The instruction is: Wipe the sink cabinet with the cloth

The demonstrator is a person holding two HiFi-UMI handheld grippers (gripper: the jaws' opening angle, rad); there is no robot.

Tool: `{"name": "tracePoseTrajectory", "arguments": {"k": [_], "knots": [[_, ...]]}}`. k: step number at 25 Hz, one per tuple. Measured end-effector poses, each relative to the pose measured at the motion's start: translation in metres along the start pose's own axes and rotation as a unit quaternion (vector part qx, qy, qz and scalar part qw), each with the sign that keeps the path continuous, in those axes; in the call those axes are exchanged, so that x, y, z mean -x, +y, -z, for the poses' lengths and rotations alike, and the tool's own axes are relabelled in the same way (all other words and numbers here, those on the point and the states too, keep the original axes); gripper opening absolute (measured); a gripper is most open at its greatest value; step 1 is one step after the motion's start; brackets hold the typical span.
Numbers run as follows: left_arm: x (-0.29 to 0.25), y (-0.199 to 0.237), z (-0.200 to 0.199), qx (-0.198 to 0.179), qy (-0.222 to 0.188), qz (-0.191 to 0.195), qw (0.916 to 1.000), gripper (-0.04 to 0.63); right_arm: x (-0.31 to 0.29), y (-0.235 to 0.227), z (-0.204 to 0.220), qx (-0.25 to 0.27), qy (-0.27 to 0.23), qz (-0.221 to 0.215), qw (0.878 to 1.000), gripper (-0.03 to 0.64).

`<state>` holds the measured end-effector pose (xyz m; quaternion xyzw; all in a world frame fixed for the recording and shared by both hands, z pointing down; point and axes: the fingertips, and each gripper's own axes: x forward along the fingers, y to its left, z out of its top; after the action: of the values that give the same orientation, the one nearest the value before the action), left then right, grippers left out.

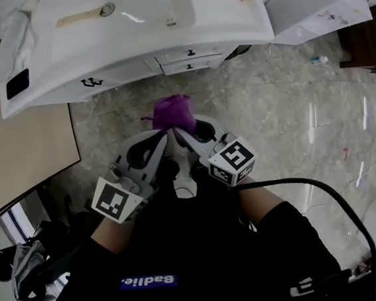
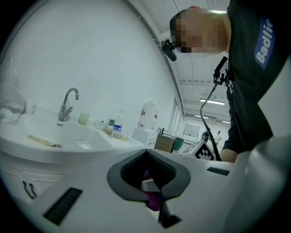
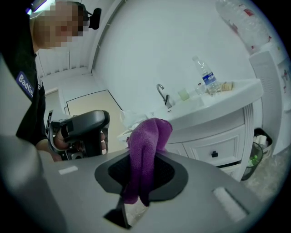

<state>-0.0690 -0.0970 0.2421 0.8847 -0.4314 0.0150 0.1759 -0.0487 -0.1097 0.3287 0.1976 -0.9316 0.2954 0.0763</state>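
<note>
A purple cloth [image 1: 172, 113] is bunched at the tips of both grippers, above the marble floor in front of the white sink cabinet [image 1: 184, 59]. My right gripper [image 1: 176, 133] is shut on the cloth [image 3: 144, 154], which sticks up and drapes down between its jaws [image 3: 143, 175]. My left gripper [image 1: 163, 137] meets it tip to tip. Its jaws [image 2: 148, 182] look closed, with a strip of purple cloth [image 2: 153, 200] showing between them. The cabinet drawers [image 3: 213, 152] stand to the right in the right gripper view.
On the sink top are a faucet [image 2: 68, 103], water bottles [image 2: 117, 126], a long brush [image 1: 85, 15] and a white plastic bag [image 1: 10, 34]. A small bottle [image 1: 319, 59] lies on the floor. A bin [image 3: 255, 157] stands beside the cabinet. A black cable [image 1: 317, 193] runs past my right arm.
</note>
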Motion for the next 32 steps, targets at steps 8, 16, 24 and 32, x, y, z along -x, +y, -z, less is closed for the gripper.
{"name": "tracePoseTrajectory", "arguments": {"k": [8, 16, 24, 32], "knots": [[-0.046, 0.046, 0.094, -0.012, 0.004, 0.012, 0.9998, 0.005, -0.044, -0.084, 0.080, 0.003, -0.013, 0.006, 1.000, 0.077], [-0.097, 0.095, 0.192, -0.018, -0.037, 0.029, 0.9988, 0.005, -0.096, -0.181, 0.163, 0.011, -0.035, 0.016, 0.999, 0.077], [-0.125, 0.140, 0.291, -0.033, -0.045, 0.044, 0.9974, 0.005, -0.152, -0.248, 0.234, 0.018, -0.040, 0.011, 0.999, 0.077], [-0.122, 0.177, 0.344, -0.042, -0.057, 0.037, 0.9968, 0.005, -0.203, -0.296, 0.266, 0.033, -0.020, 0.017, 0.999, 0.077]]}}
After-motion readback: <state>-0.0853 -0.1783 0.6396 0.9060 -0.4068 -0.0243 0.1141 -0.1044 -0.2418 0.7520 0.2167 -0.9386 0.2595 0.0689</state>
